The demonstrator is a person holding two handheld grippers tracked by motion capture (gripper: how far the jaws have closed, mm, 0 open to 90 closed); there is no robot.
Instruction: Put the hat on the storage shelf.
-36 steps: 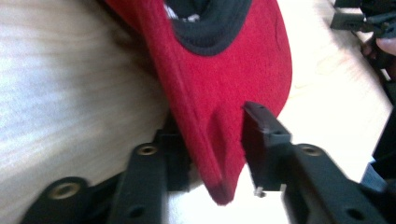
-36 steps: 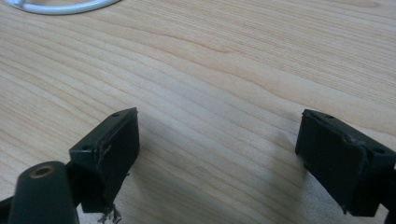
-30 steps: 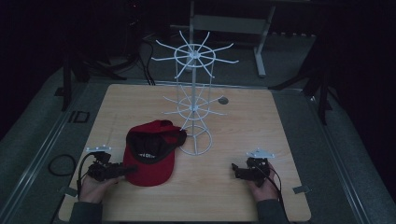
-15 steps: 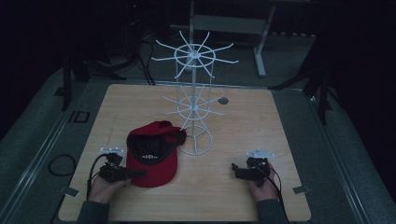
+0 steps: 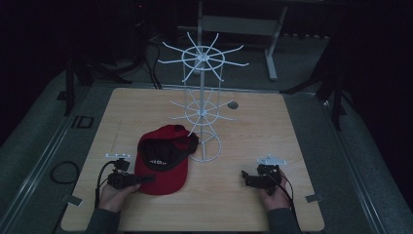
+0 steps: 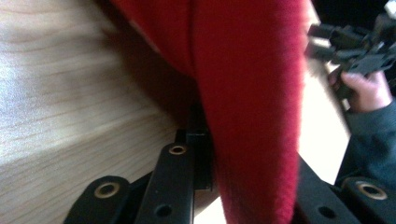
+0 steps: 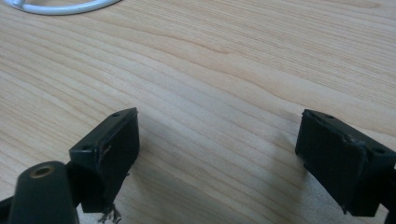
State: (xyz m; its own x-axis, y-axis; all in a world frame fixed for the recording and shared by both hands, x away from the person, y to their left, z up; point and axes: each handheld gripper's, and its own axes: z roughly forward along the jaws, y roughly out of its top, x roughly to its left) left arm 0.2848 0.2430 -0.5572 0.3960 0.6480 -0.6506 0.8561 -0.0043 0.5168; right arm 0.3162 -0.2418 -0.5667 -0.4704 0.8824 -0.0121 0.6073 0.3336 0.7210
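High view: left gripper [image 5: 146, 179] has just closed on red cap [image 5: 168, 168].

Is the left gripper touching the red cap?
Touching. In the left gripper view the red cap brim sits between the black jaws of the left gripper, which have just closed on it; the high view agrees.

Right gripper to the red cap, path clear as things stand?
Probably yes. The right gripper rests with jaws open, and bare wooden table lies between it and the red fabric cap. The white wire rack stands further back. The left gripper already clamps the cap's brim.
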